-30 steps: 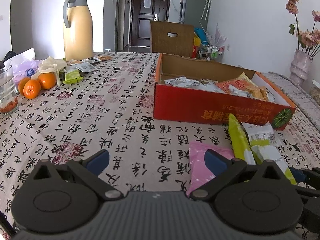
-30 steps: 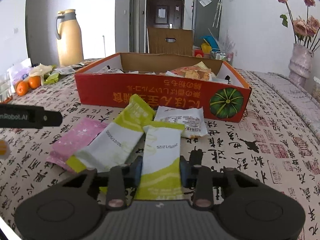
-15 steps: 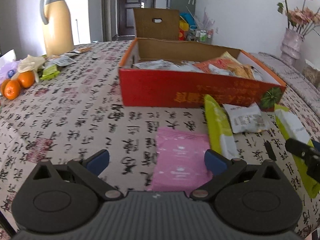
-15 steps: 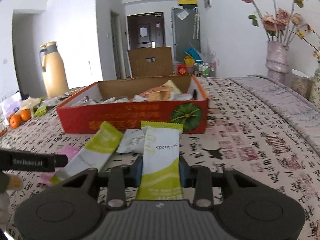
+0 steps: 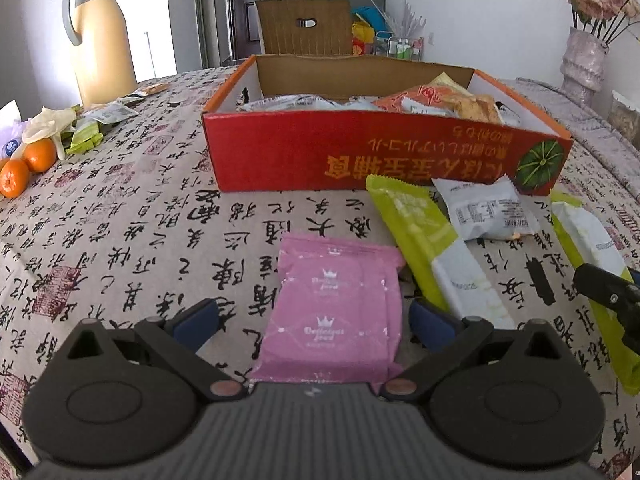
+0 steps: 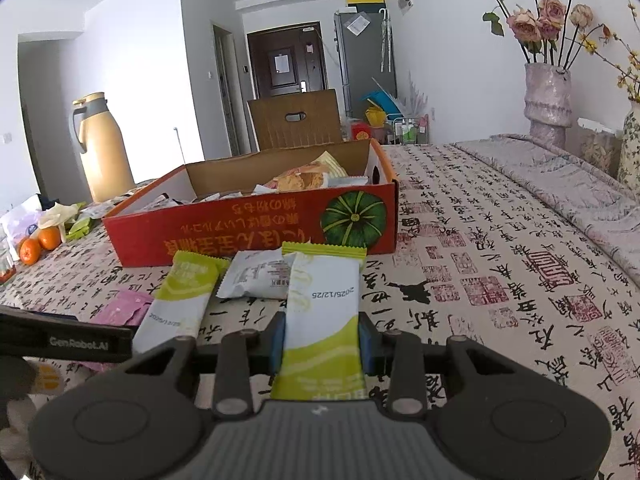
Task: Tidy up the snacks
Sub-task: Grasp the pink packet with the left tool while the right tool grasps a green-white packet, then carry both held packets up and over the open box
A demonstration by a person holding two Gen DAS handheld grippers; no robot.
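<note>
Over on the left, the left tool (image 5: 312, 318) hangs with its jaws wide apart either side of the pink packet (image 5: 334, 312), which lies flat on the desk (image 5: 120, 224), neither pad touching it. Next along, a long green-and-white bar (image 5: 432, 248) and a small white packet (image 5: 486, 210) lie just before the red box (image 5: 360, 156) of snacks. On the right, the right tool (image 6: 322, 340) is clamped on a green-and-white snack bar (image 6: 322, 304), lifted off the cloth and aimed toward that box.
</note>
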